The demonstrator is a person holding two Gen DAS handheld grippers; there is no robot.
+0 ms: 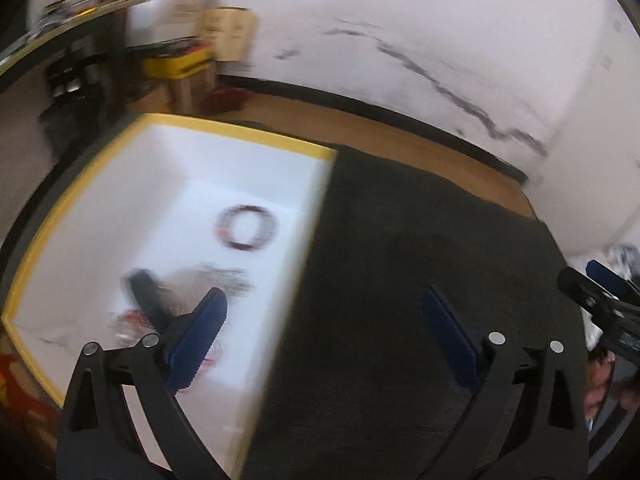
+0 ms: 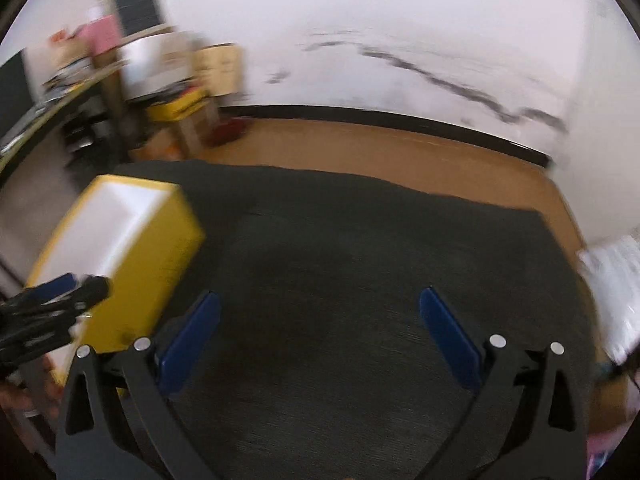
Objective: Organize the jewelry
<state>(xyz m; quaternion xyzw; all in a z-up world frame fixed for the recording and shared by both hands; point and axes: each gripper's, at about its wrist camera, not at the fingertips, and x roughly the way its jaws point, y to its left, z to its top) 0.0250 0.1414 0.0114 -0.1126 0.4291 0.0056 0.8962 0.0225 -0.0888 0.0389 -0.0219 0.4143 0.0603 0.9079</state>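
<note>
A yellow box point(image 1: 248, 133) with a white inside stands at the left of a dark mat point(image 1: 400, 280). Inside lie a dark beaded bracelet point(image 1: 246, 227), a blurred chain point(image 1: 224, 276), a black piece point(image 1: 146, 292) and red jewelry point(image 1: 132, 320). My left gripper point(image 1: 324, 312) is open and empty, above the box's right wall. My right gripper point(image 2: 320, 316) is open and empty over the bare mat point(image 2: 360, 260). The box point(image 2: 132, 248) shows at the left of the right wrist view, with the left gripper point(image 2: 60, 300) over it. The right gripper point(image 1: 592, 300) shows at the right edge of the left wrist view.
The mat lies on a wooden table point(image 2: 400, 148) against a white wall point(image 2: 400, 40) with dark marks. Cardboard boxes point(image 2: 216, 64) and shelves point(image 2: 60, 92) stand at the far left. A white item point(image 2: 616, 288) lies off the mat's right edge. Both views are blurred.
</note>
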